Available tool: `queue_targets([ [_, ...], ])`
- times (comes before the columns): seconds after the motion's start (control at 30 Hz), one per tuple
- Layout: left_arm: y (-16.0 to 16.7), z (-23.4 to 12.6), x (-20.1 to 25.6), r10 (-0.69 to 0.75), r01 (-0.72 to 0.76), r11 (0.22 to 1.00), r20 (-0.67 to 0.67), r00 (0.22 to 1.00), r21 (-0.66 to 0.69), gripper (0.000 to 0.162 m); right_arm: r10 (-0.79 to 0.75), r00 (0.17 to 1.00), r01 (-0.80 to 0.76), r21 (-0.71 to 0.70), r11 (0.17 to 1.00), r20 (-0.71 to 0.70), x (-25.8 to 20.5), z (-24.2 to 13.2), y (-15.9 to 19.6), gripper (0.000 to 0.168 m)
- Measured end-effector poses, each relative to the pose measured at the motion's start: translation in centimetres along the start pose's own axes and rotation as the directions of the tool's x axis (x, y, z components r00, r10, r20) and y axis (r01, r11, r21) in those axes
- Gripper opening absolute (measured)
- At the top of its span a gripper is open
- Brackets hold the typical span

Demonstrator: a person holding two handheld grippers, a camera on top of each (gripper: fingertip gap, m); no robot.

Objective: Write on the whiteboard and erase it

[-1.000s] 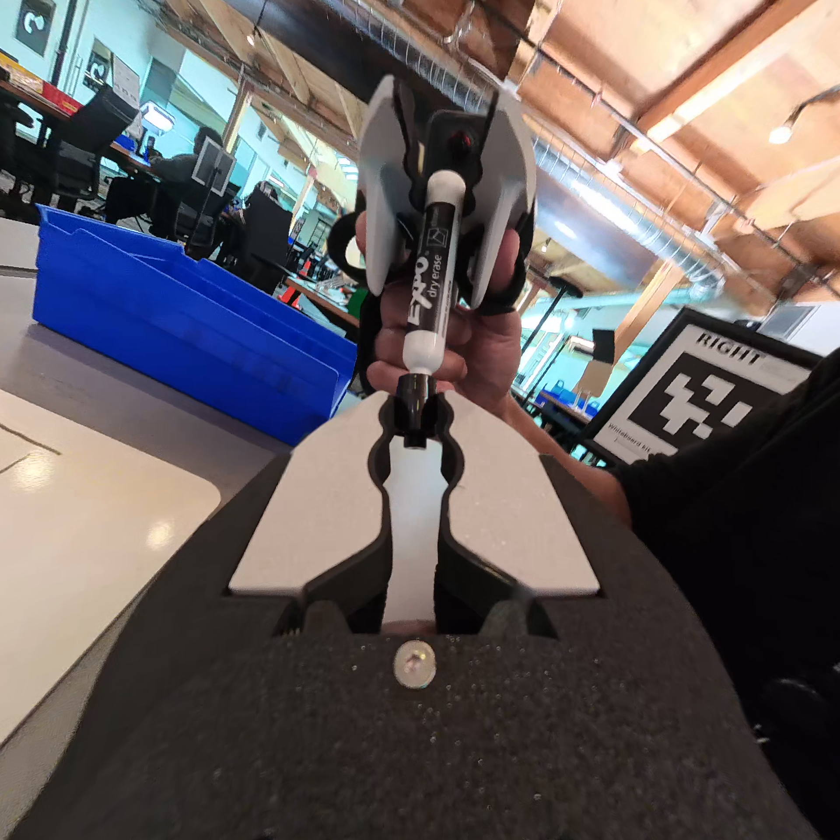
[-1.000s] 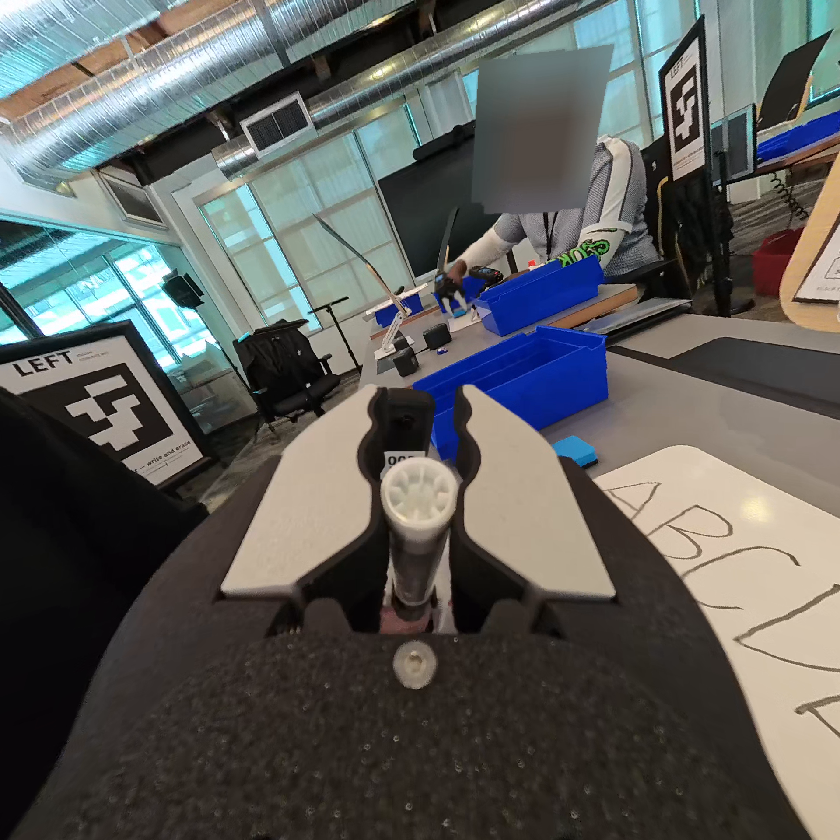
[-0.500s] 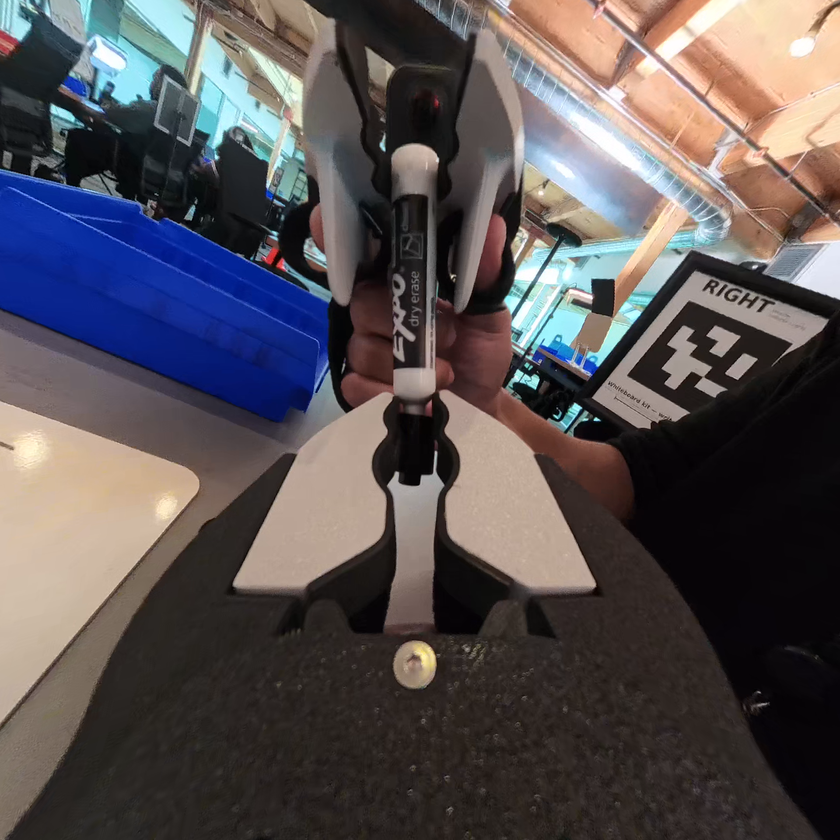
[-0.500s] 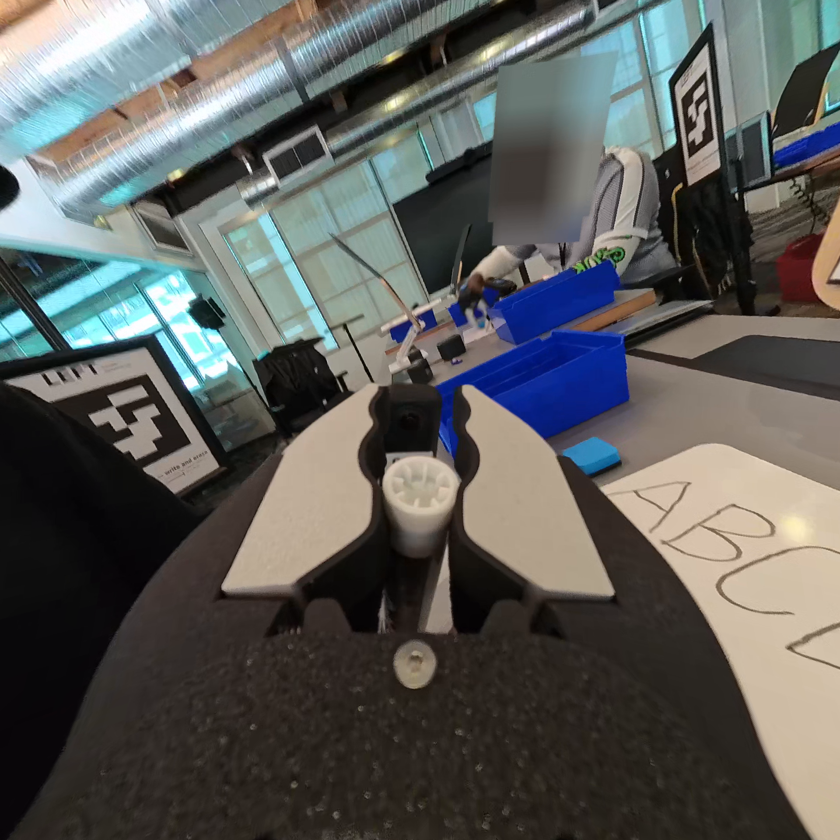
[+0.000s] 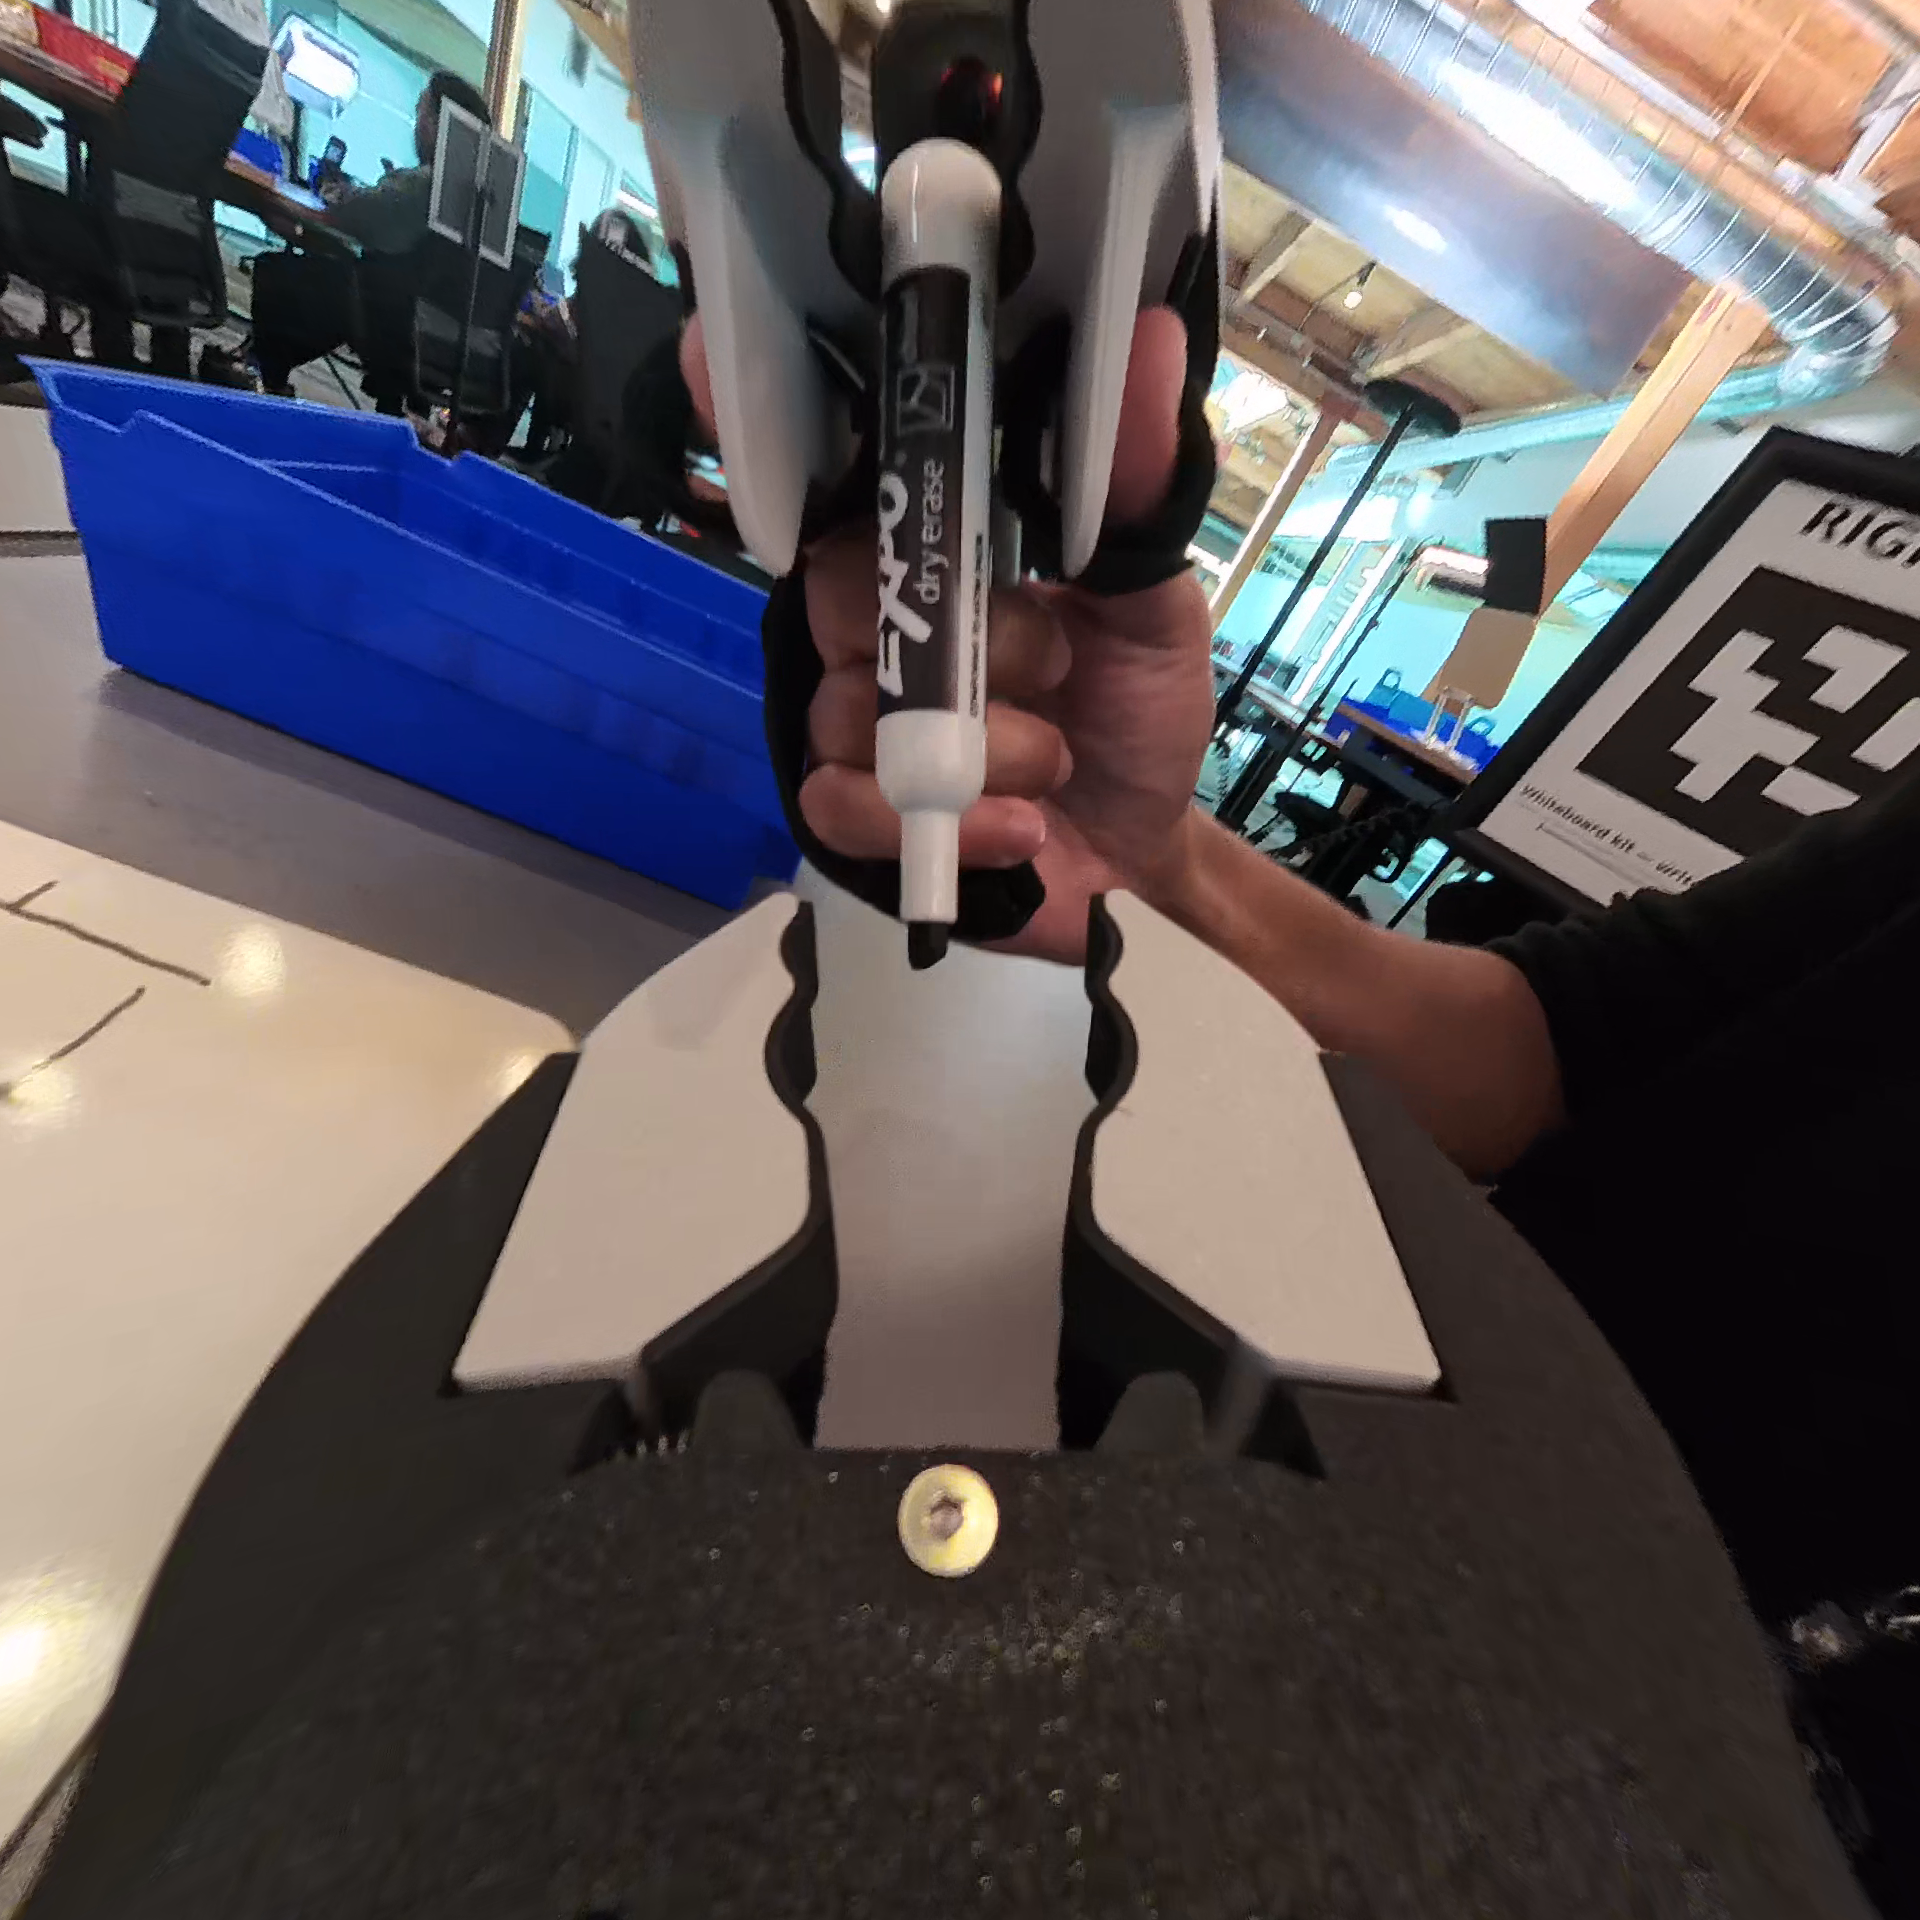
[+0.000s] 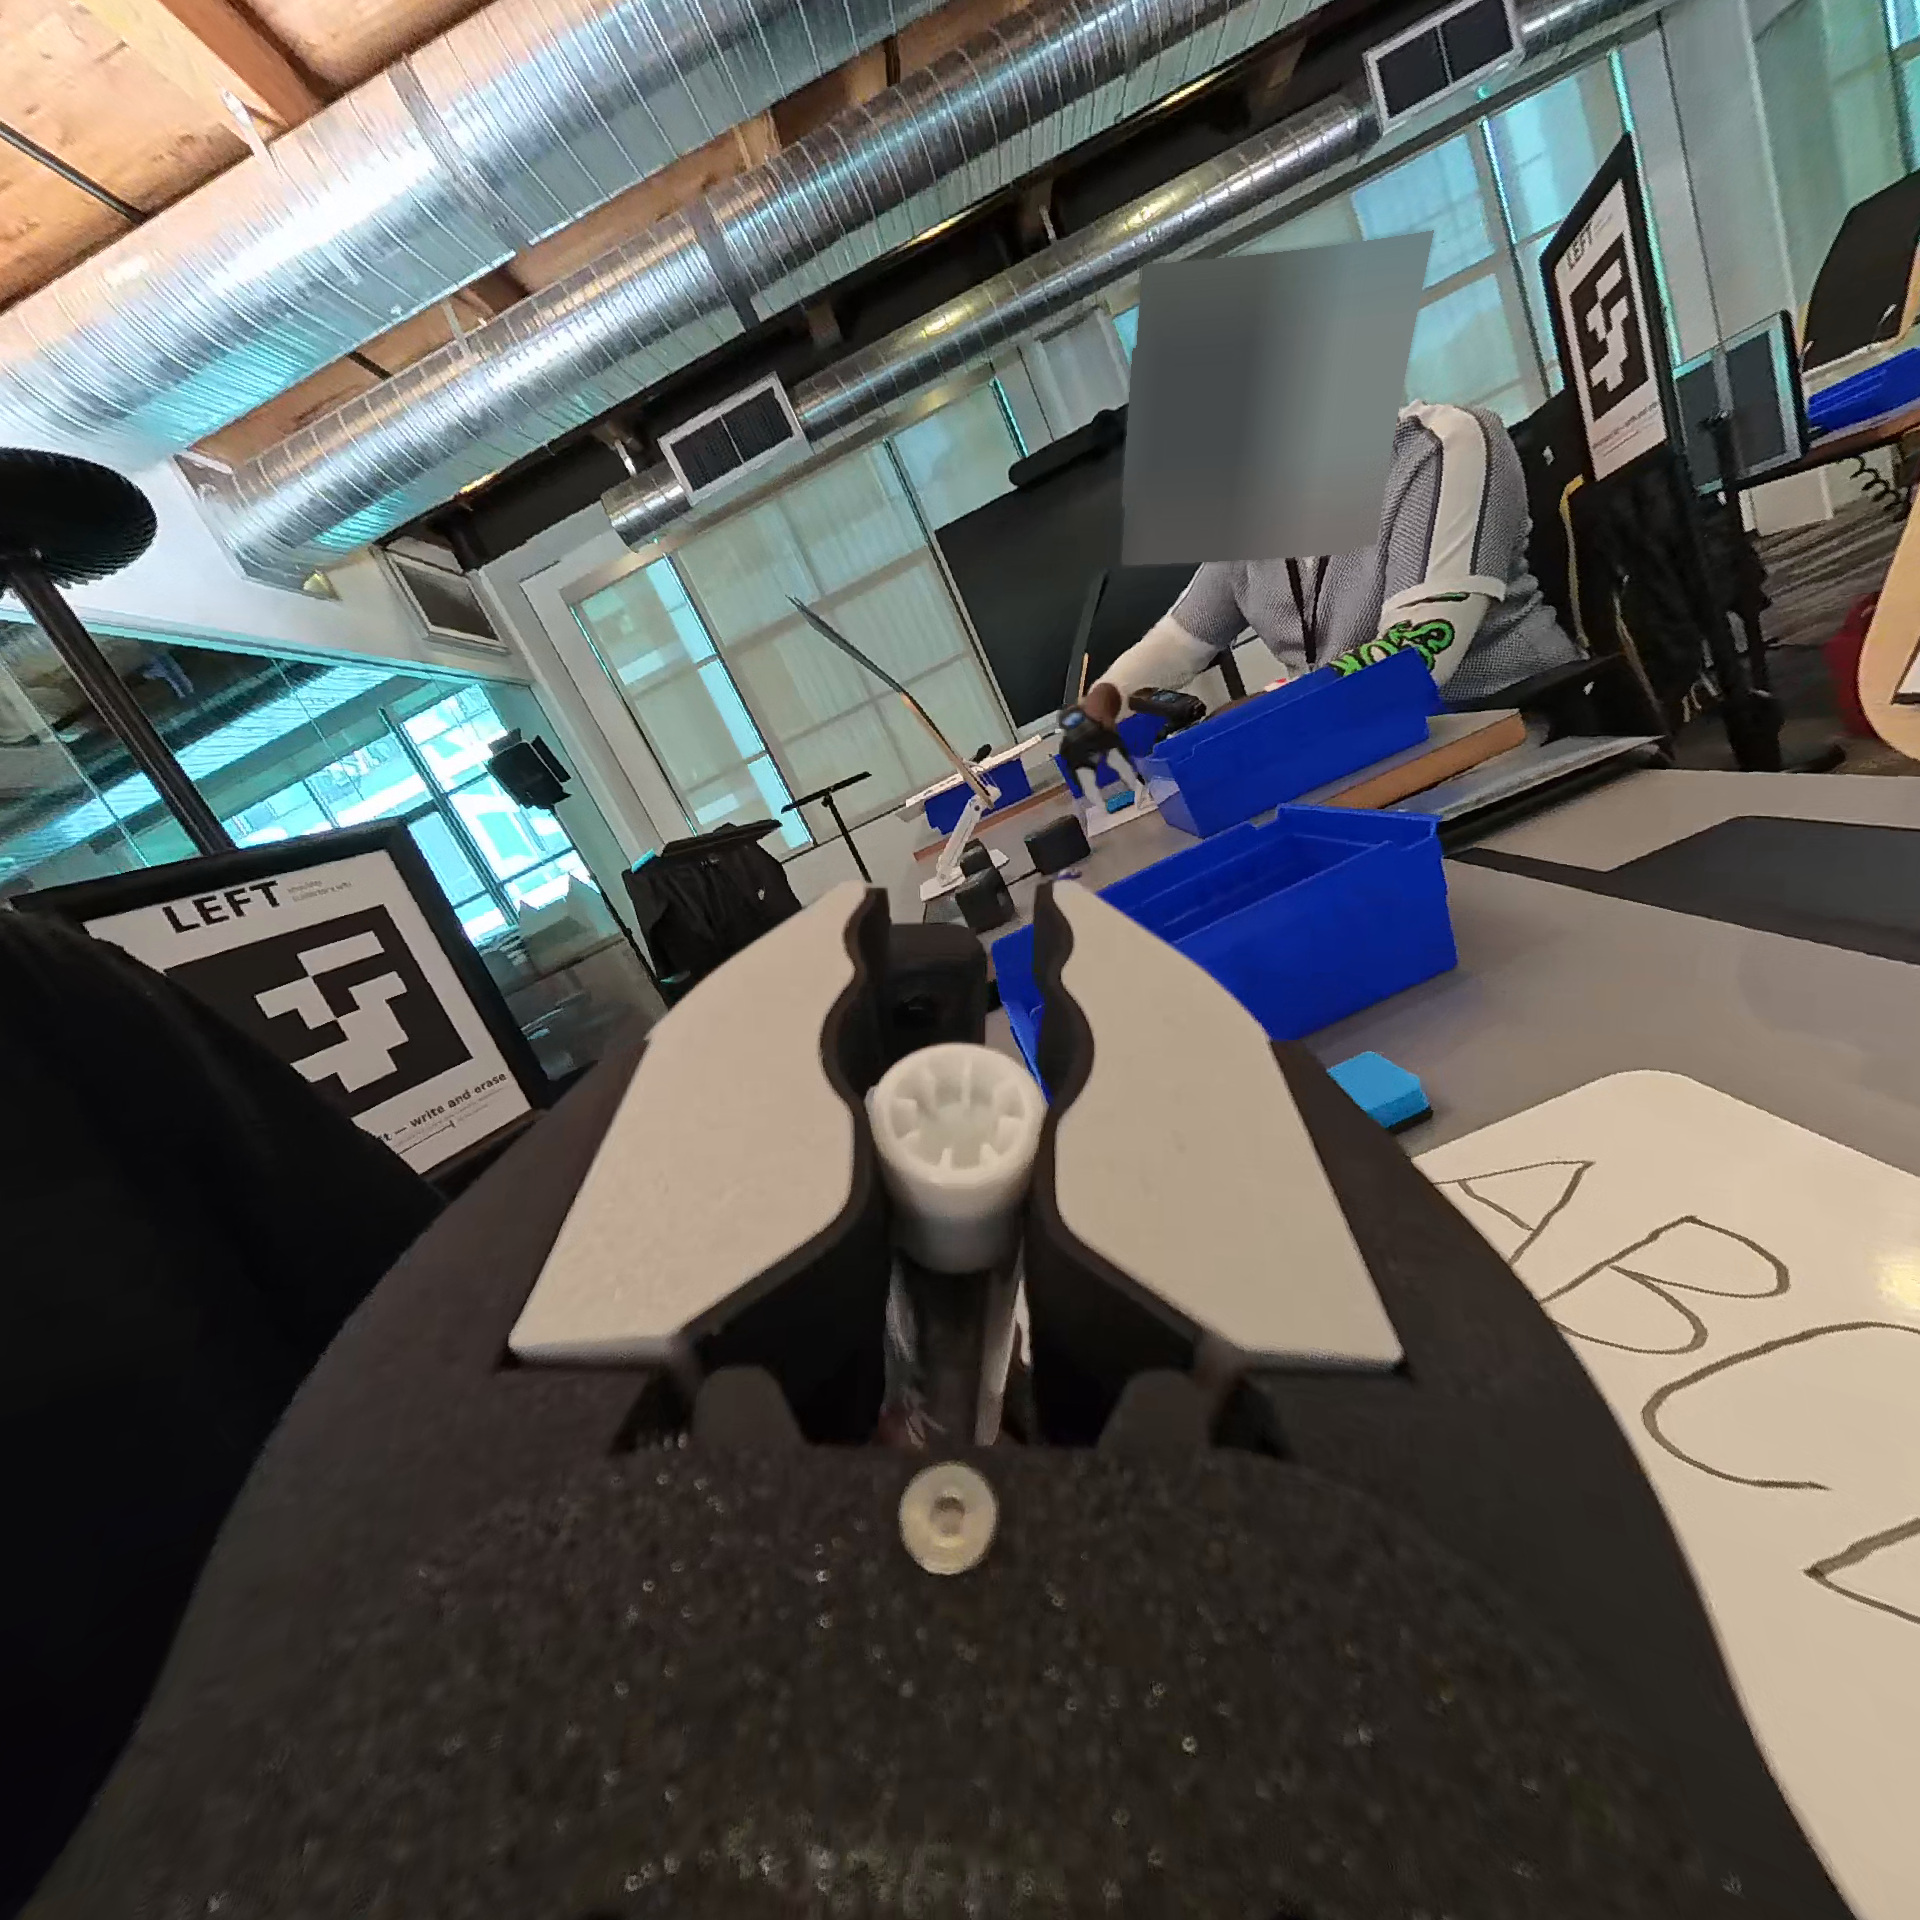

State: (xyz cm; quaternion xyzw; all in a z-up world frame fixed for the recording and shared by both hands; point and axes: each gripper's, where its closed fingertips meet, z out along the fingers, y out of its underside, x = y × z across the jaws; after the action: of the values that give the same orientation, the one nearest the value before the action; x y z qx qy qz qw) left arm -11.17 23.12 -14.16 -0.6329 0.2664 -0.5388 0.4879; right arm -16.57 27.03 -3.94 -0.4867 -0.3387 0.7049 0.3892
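Note:
My right gripper (image 6: pixel 958 914) is shut on a black-and-white dry-erase marker (image 6: pixel 956 1132), whose ribbed white back end faces its camera. In the left wrist view the right gripper (image 5: pixel 925 551) points down at me, held by a hand (image 5: pixel 1049 748). The marker (image 5: pixel 925 499) is upright with its bare black tip just above my left gripper (image 5: pixel 948 920). My left gripper is open and empty, and no cap is in view. The whiteboard (image 6: pixel 1714 1299) lies flat on the table with black letters on it. Its corner also shows in the left wrist view (image 5: pixel 208 1091).
A small blue eraser (image 6: pixel 1377 1086) lies on the grey table (image 6: pixel 1662 987) beside the whiteboard. A blue bin (image 6: pixel 1278 935) stands behind it and also shows in the left wrist view (image 5: pixel 416 582). Framed black-and-white marker signs (image 5: pixel 1766 707) (image 6: pixel 312 1018) stand nearby. A person (image 6: pixel 1434 582) sits at a far table.
My left gripper was shut on a black piece at the marker's tip end; it is now open. That piece is out of view and the tip is bare. The right gripper still holds the marker.

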Motion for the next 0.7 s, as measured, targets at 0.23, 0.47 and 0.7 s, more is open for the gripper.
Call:
queue_targets([
  [0.23, 2.2, -3.0, -3.3, 0.184, -0.130, 0.955, 0.188, 0.965, -0.265, 0.050, -0.027, 0.999, 0.027, -0.002, 1.000, -0.045, 0.8, -1.5, -0.2, 0.027],
  [0.47, 5.3, -9.9, -3.8, 0.418, -0.175, 0.825, 0.373, 0.828, -0.537, 0.050, -0.047, 0.994, 0.046, -0.014, 0.999, -0.099, -0.6, -5.4, 1.6, 0.027],
  [0.7, 6.7, -10.3, -6.8, 0.407, -0.042, 0.810, 0.510, 0.758, -0.585, 0.046, -0.007, 0.977, 0.031, 0.111, 0.993, -0.211, -0.1, -10.0, 4.4, 0.027],
])
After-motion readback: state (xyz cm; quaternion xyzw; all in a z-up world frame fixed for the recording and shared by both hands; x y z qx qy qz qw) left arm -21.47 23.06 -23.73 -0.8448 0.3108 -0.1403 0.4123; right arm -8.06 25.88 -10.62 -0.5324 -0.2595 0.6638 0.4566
